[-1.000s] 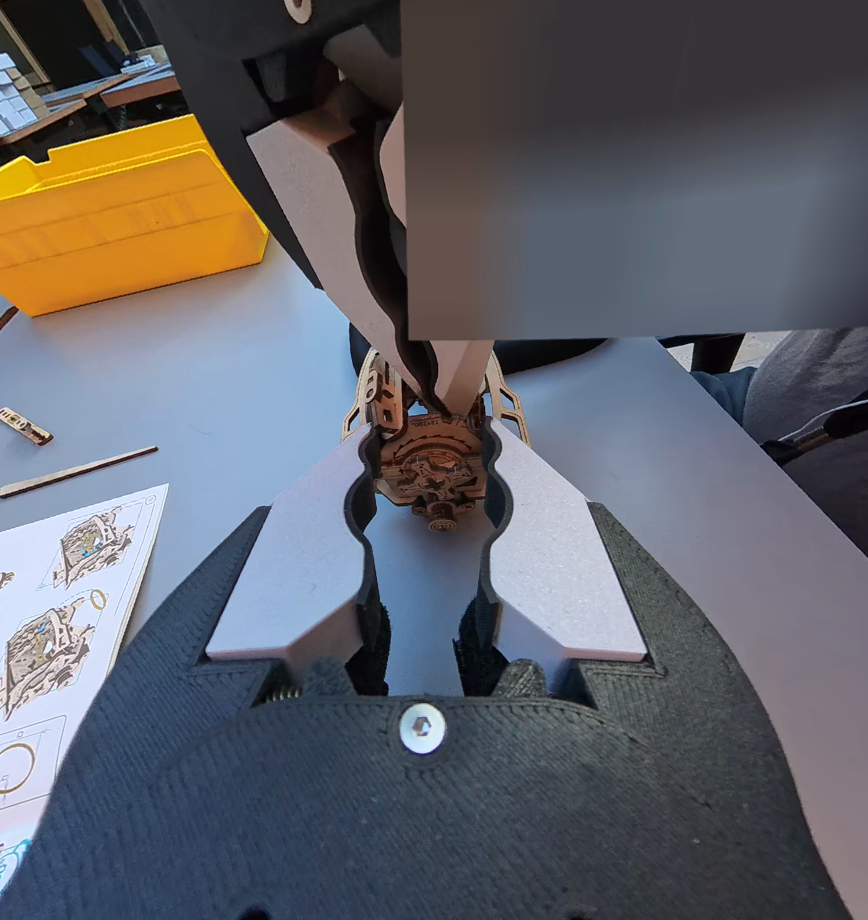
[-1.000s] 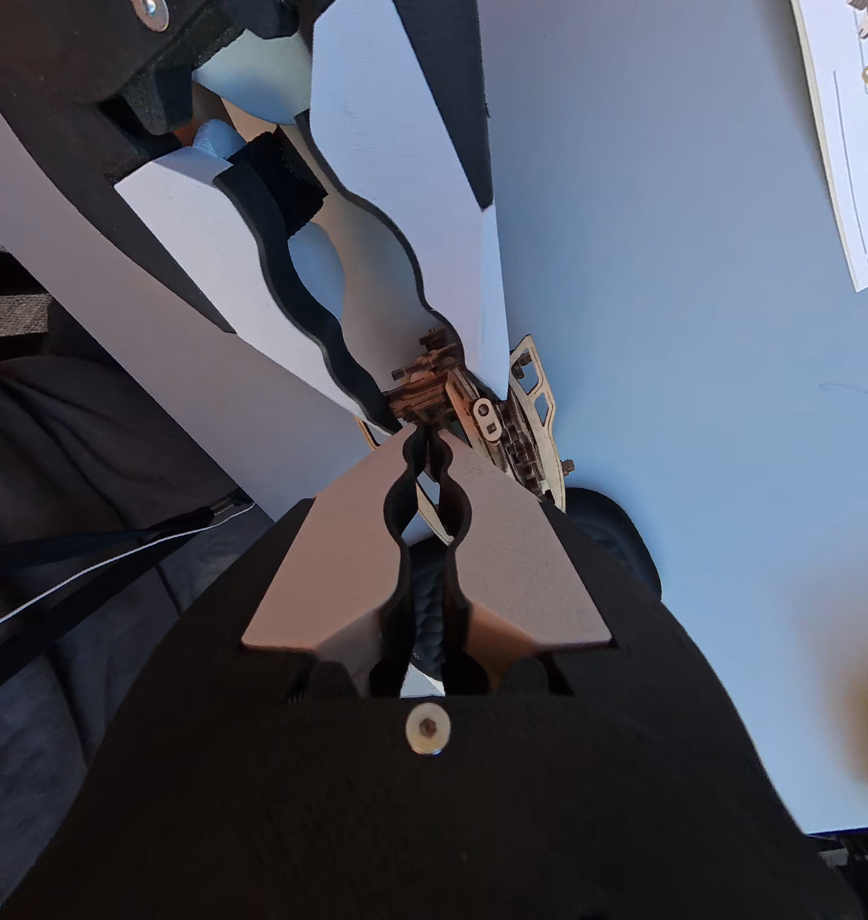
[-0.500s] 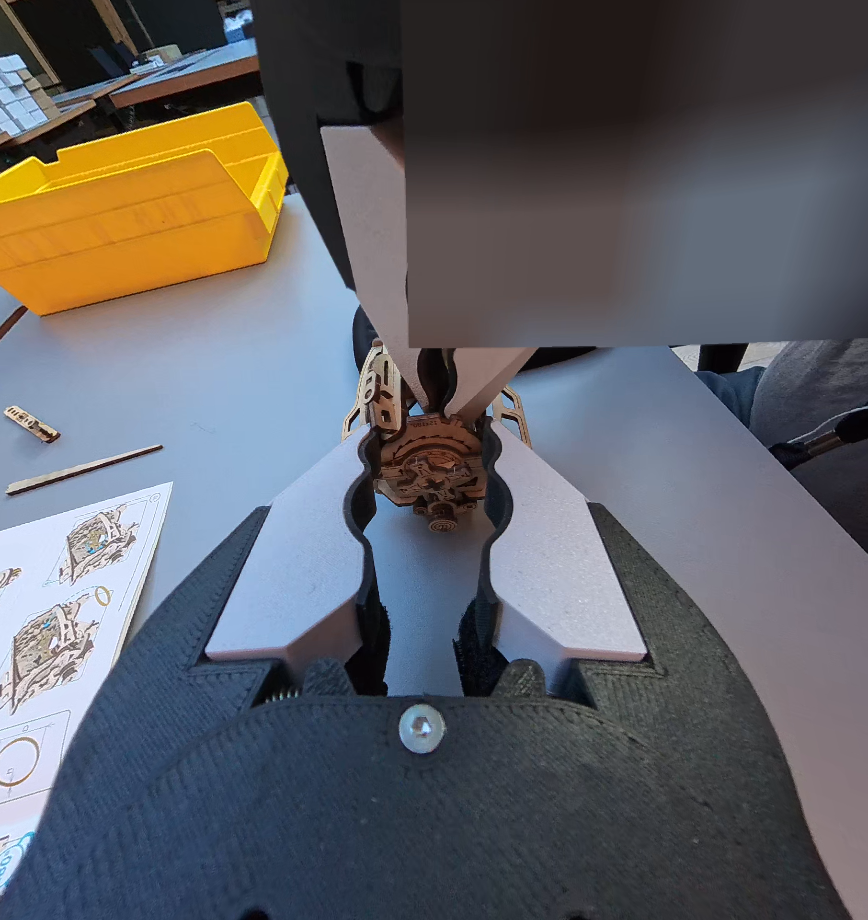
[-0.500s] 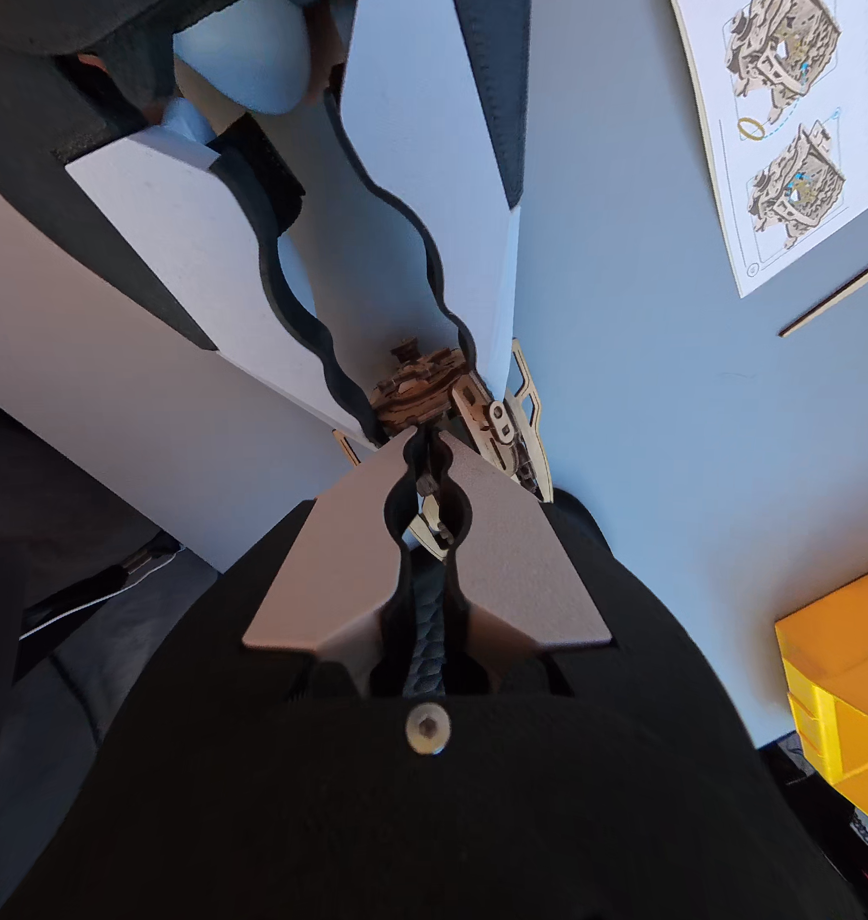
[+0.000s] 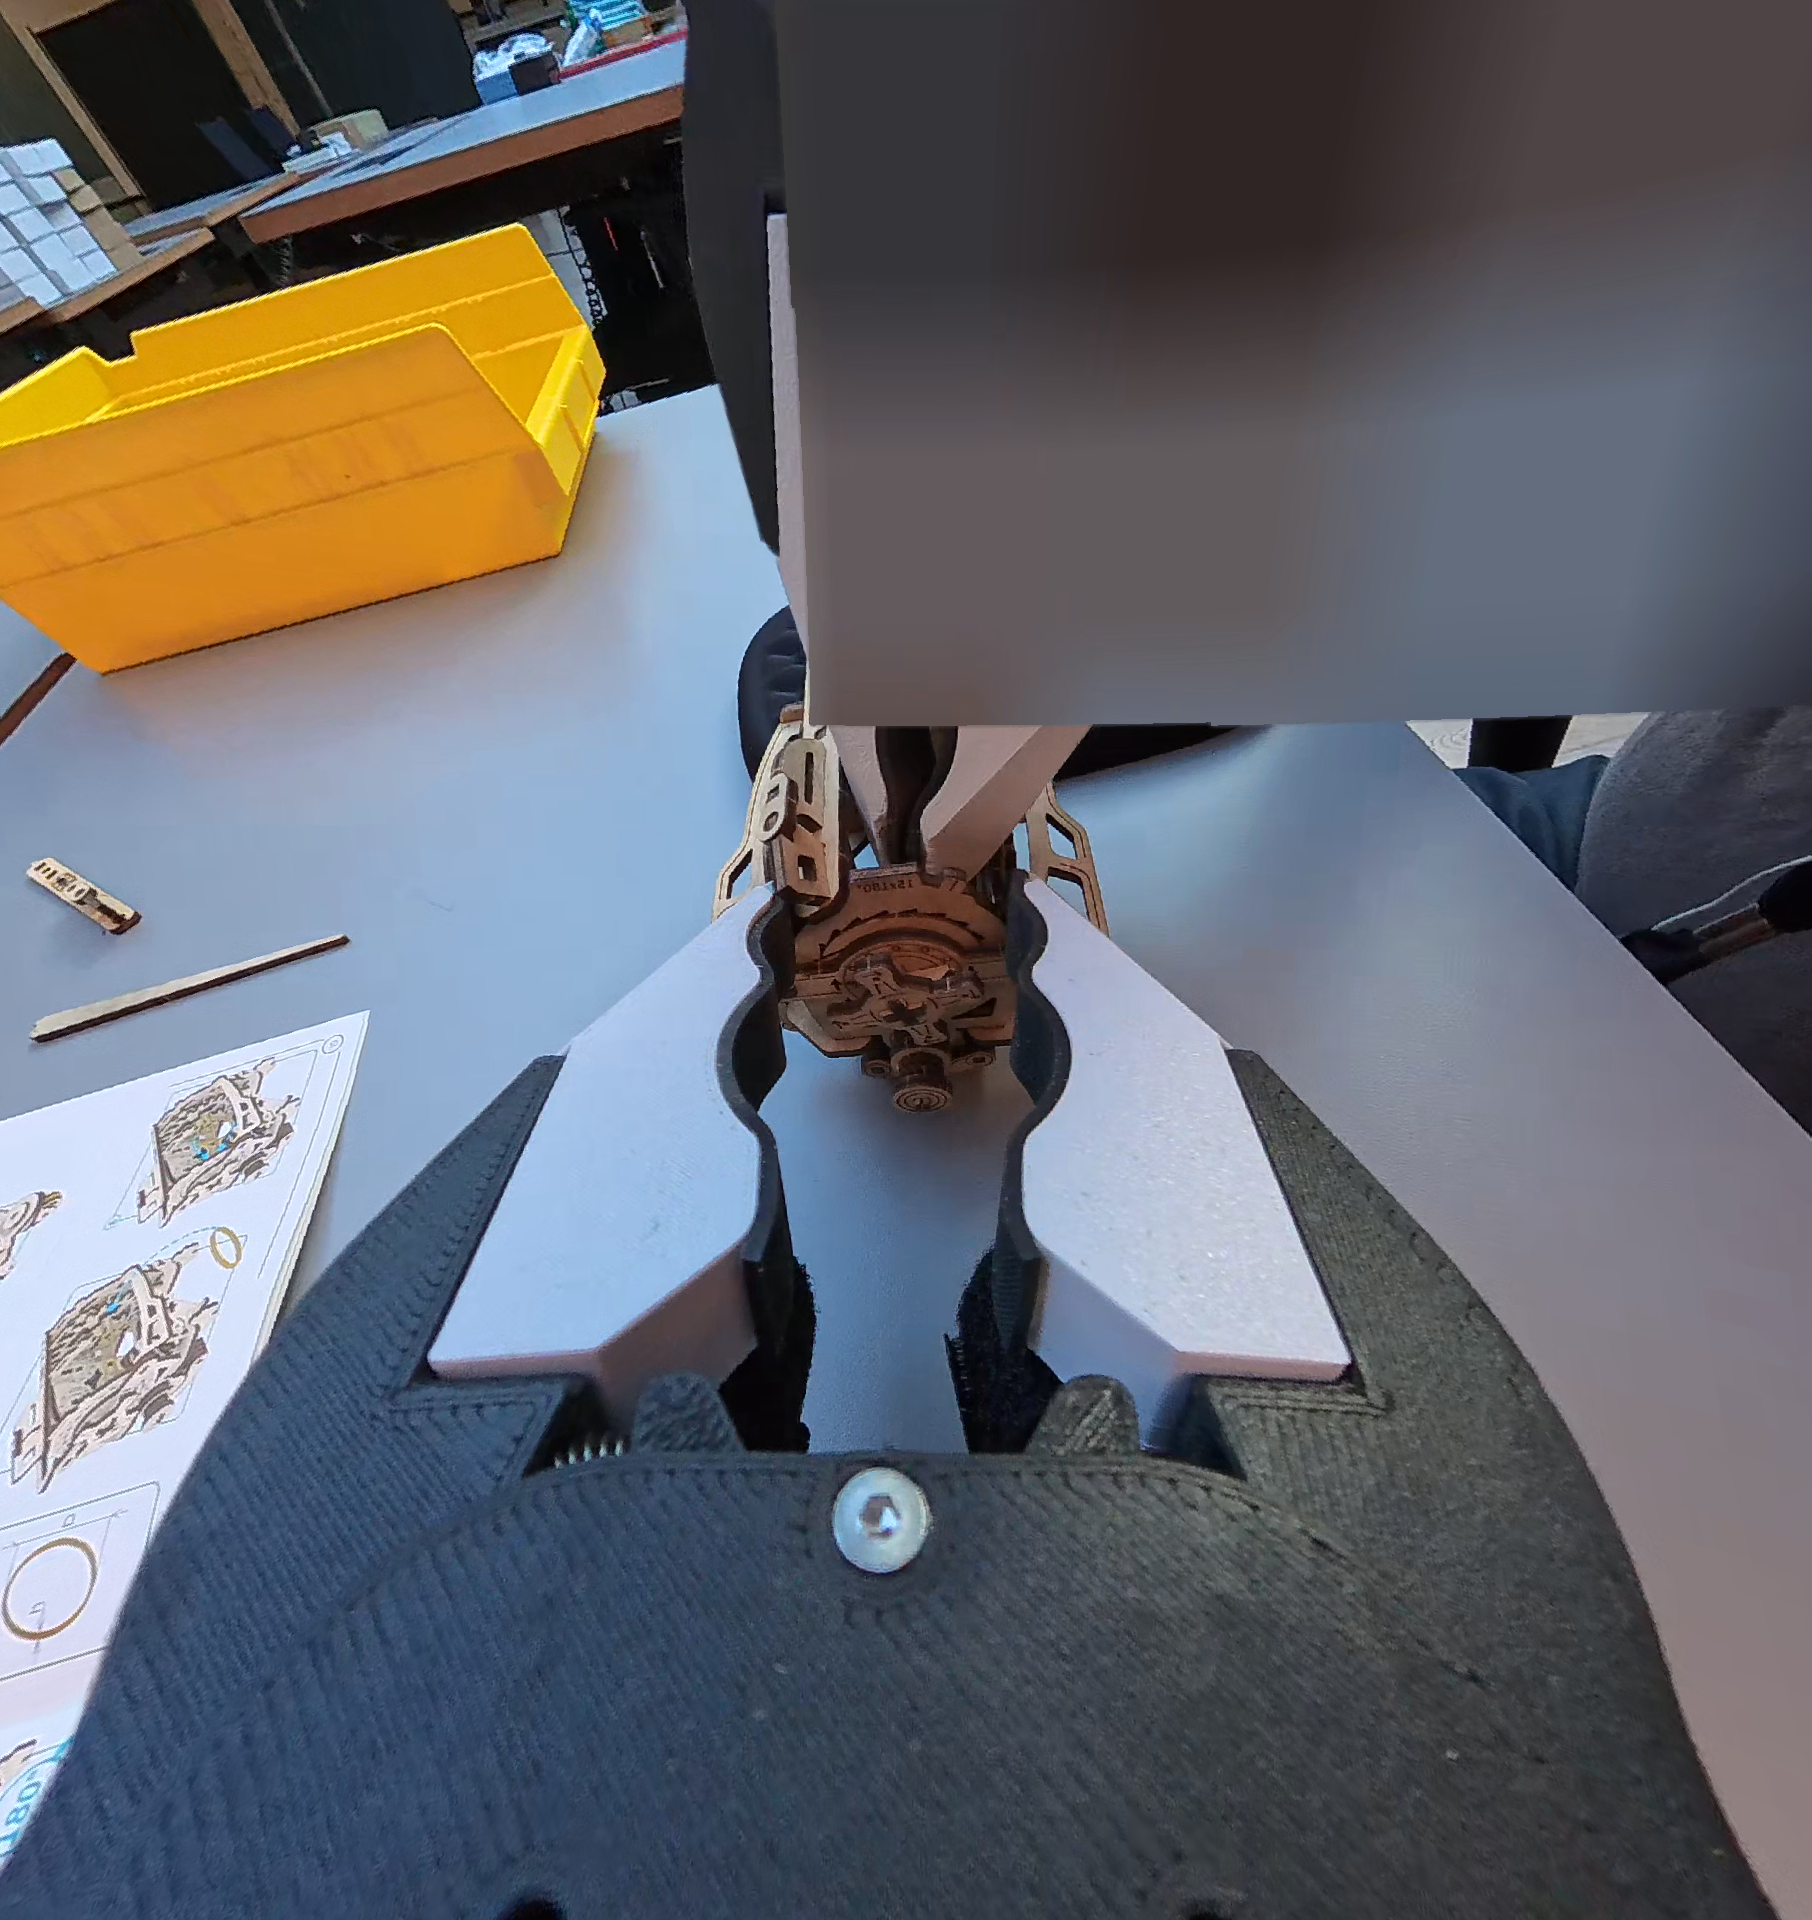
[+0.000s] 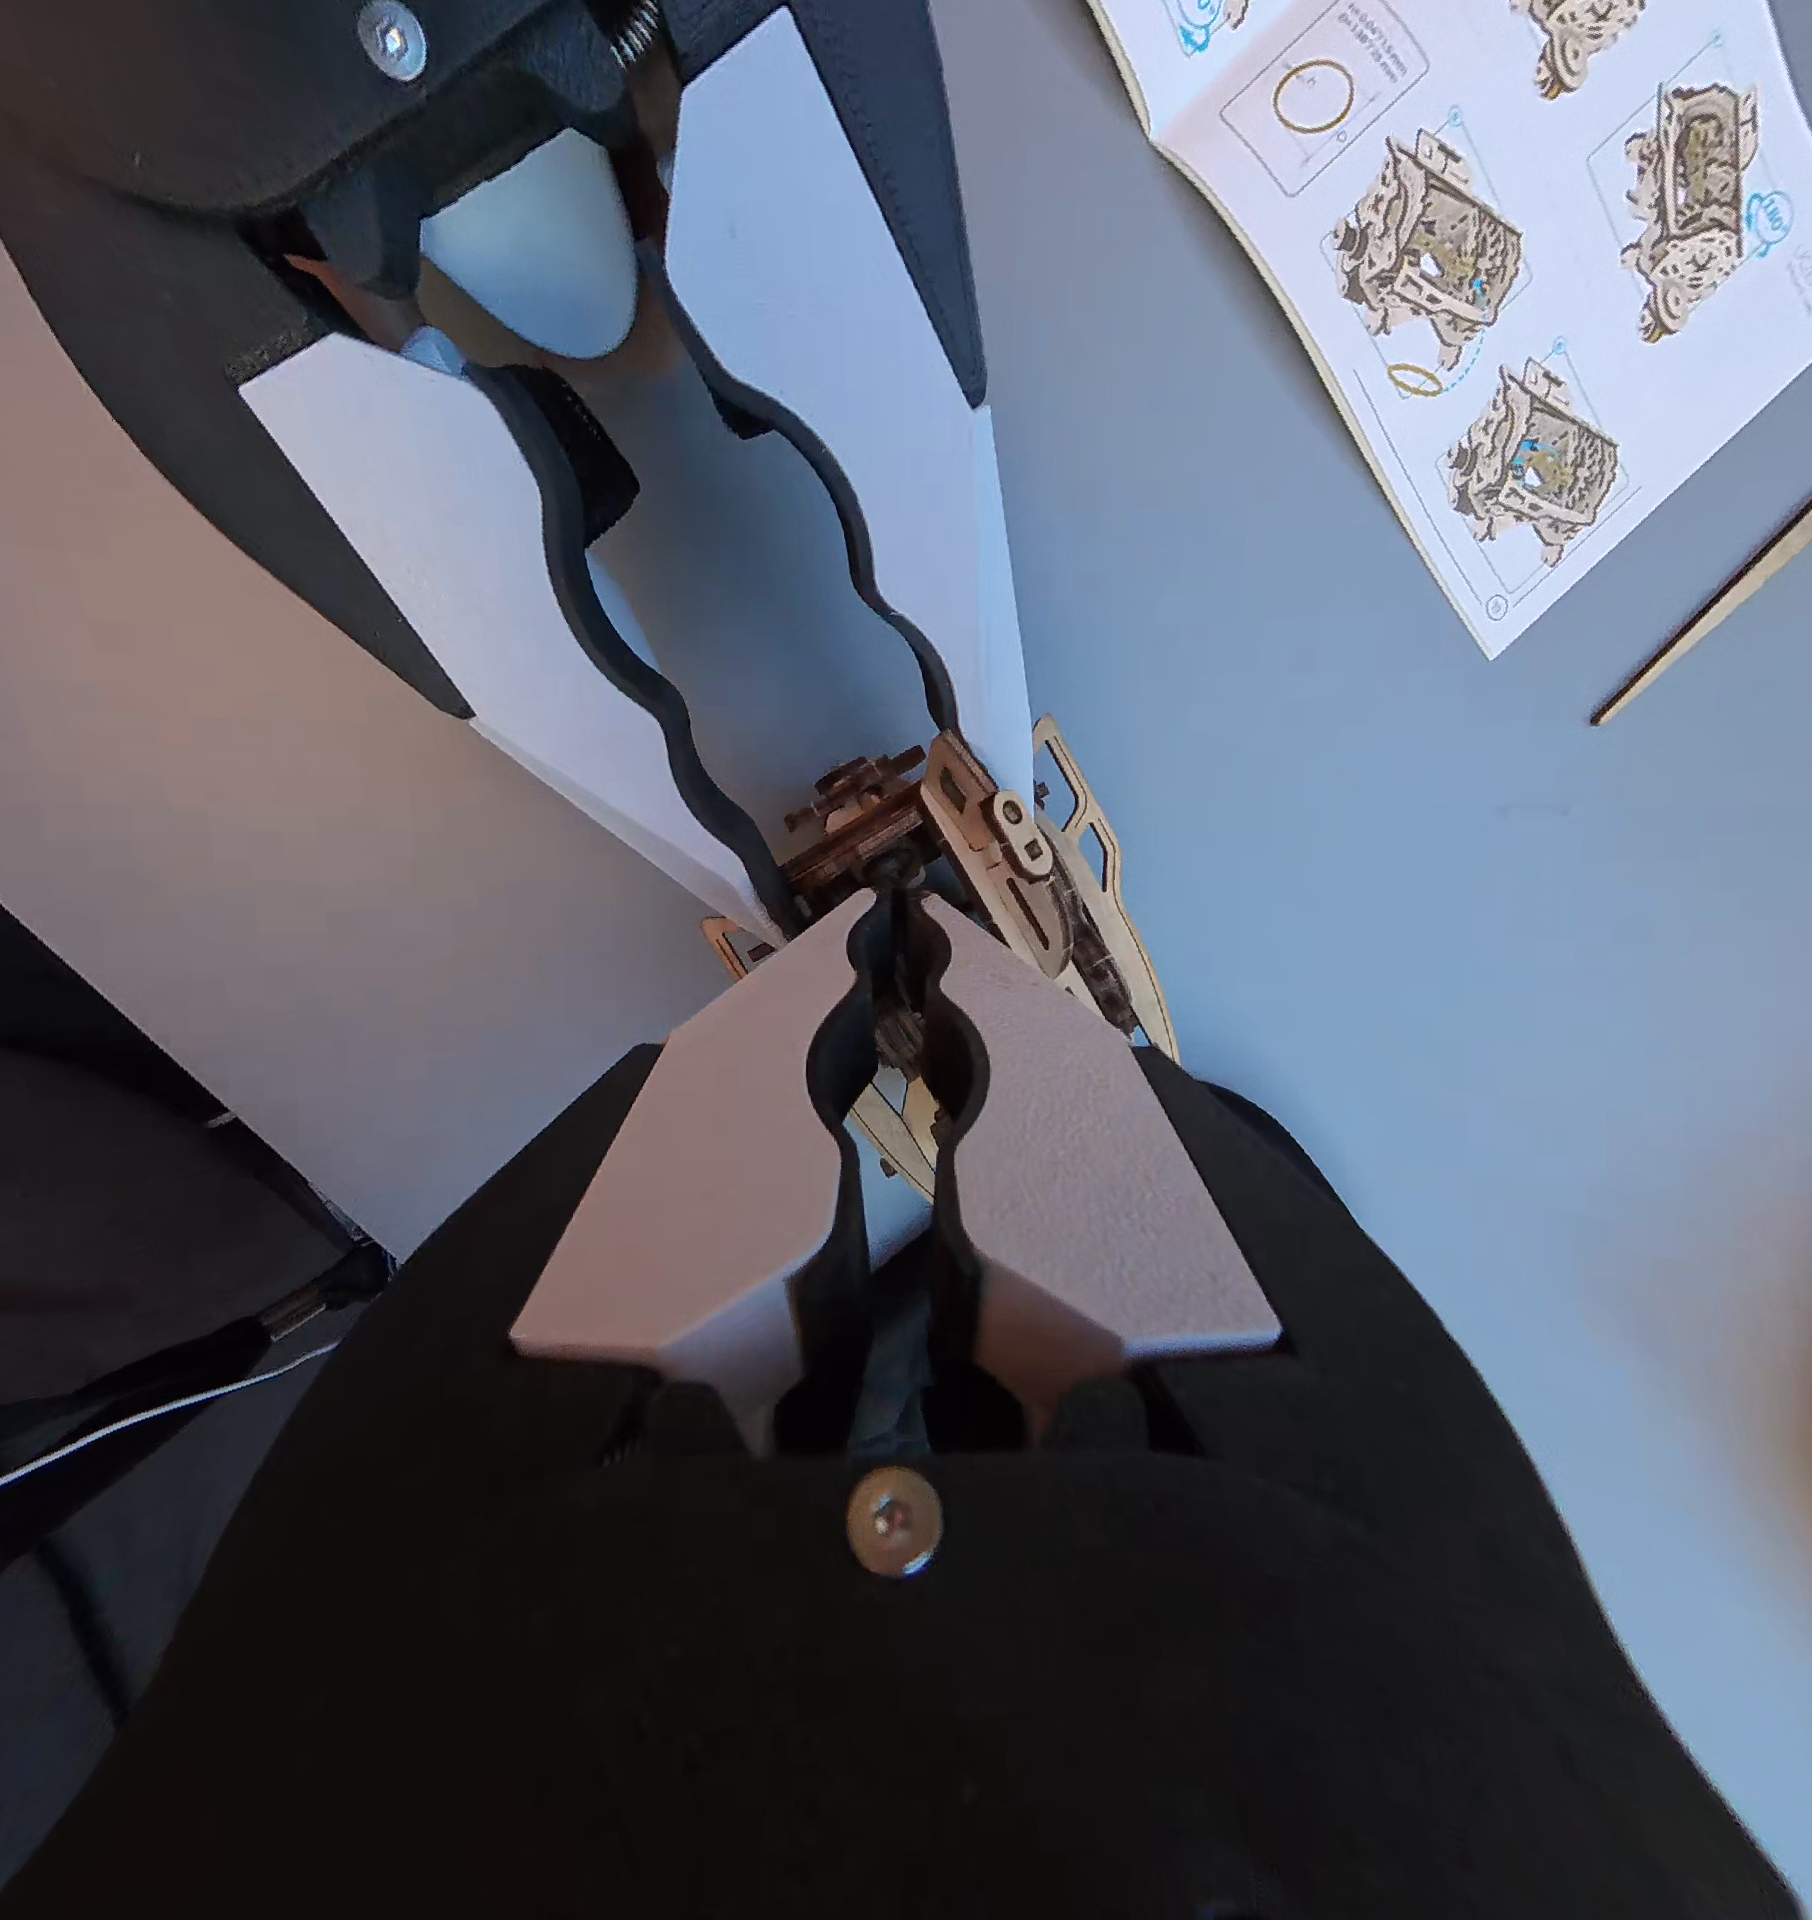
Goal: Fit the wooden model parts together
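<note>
The wooden model (image 5: 897, 977), a brown gear-faced assembly with pale side frames, is clamped between the fingers of my left gripper (image 5: 897, 914) just above the grey table (image 5: 466, 790). My right gripper (image 6: 891, 904) comes down from above and is pinched shut on a small dark part at the model's top edge (image 6: 886, 868); I cannot tell what the part is. In the left wrist view the right gripper's fingertips (image 5: 969, 821) meet the model's top. In the right wrist view the left gripper (image 6: 871, 810) holds the model (image 6: 995, 842) from the far side.
A yellow bin (image 5: 258, 447) stands at the back left. An instruction sheet (image 5: 102, 1299) (image 6: 1504, 260), a thin wooden strip (image 5: 185, 987) (image 6: 1733, 613) and a small wooden piece (image 5: 81, 894) lie left of the model. The table edge (image 5: 1608, 1039) runs close on the right. Less than 4 cm separates the two grippers' tips.
The right gripper has swung round over the model's top while staying pinched there, so the instruction sheet comes further into its view. The left gripper keeps its hold and has shifted slightly.
</note>
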`<state>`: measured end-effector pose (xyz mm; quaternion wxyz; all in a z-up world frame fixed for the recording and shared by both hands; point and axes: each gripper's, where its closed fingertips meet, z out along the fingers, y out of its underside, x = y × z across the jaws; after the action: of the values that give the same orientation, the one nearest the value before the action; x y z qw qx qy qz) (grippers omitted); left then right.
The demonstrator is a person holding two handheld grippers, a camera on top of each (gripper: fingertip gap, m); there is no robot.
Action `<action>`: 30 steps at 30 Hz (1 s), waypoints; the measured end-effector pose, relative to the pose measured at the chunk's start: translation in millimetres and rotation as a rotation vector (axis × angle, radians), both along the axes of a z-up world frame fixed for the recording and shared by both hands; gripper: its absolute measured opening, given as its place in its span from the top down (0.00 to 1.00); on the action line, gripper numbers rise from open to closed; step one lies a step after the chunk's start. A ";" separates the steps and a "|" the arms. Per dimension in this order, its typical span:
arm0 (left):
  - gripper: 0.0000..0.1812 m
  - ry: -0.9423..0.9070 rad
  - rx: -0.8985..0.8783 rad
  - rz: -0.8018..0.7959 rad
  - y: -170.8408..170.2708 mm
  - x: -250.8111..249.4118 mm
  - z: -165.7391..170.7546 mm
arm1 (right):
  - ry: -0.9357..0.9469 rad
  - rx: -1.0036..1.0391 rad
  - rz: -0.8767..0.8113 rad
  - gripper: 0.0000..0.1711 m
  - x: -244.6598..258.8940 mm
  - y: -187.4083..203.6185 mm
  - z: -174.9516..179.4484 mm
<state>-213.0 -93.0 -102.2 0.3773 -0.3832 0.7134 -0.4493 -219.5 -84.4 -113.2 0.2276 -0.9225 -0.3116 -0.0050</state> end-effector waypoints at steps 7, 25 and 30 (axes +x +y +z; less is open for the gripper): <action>0.79 0.000 0.000 0.001 0.1 0.2 0.1 | 0.025 0.048 -0.012 1.00 0.3 0.6 0.4; 0.79 -0.002 0.004 -0.004 -0.7 -0.1 -0.1 | 0.049 0.127 0.006 1.00 -0.7 1.2 3.0; 0.79 -0.001 0.002 -0.004 -0.6 -0.2 0.0 | 0.056 0.176 0.016 1.00 -0.3 2.4 5.4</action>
<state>-213.2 -93.6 -102.3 0.3772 -0.3812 0.7144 -0.4495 -219.8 -82.0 -107.8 0.3163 -0.8963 -0.3108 -0.0047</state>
